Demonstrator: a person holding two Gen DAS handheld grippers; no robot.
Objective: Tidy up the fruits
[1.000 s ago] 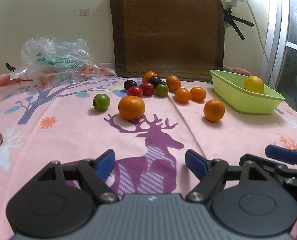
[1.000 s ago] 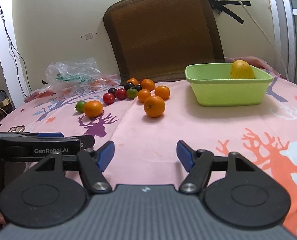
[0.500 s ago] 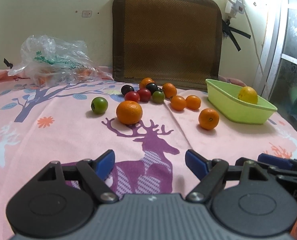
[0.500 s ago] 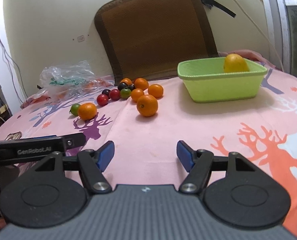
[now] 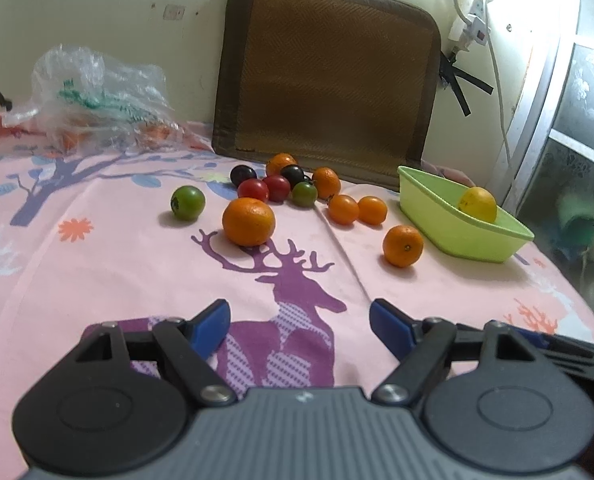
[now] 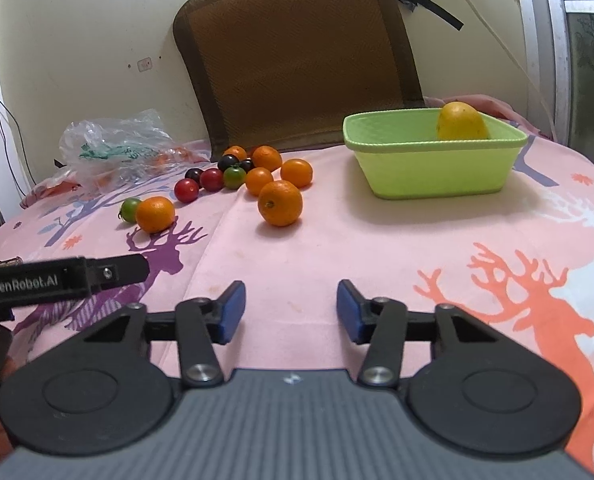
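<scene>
A green basket (image 5: 449,227) (image 6: 437,168) holds one yellow fruit (image 5: 477,204) (image 6: 461,121). Loose on the pink deer-print cloth lie several oranges, among them a big orange (image 5: 249,221) (image 6: 155,213) and a single orange (image 5: 402,245) (image 6: 280,202) nearest the basket. Behind them sit red, dark and green tomatoes (image 5: 277,187) (image 6: 211,179), and a lone green fruit (image 5: 187,202) (image 6: 129,209) at the left. My left gripper (image 5: 299,325) is open and empty, well short of the fruit. My right gripper (image 6: 290,309) is open and empty too, in front of the single orange.
A crumpled clear plastic bag (image 5: 93,96) (image 6: 117,148) lies at the back left. A brown woven mat (image 5: 325,68) (image 6: 297,52) leans on the wall behind the fruit. A window frame and cables stand at the right. The left gripper's finger (image 6: 61,280) crosses the right wrist view's left edge.
Both grippers have moved forward towards the fruit and tilted a little; the fruit looks larger in the right wrist view. Both stay open. No fruit has moved.
</scene>
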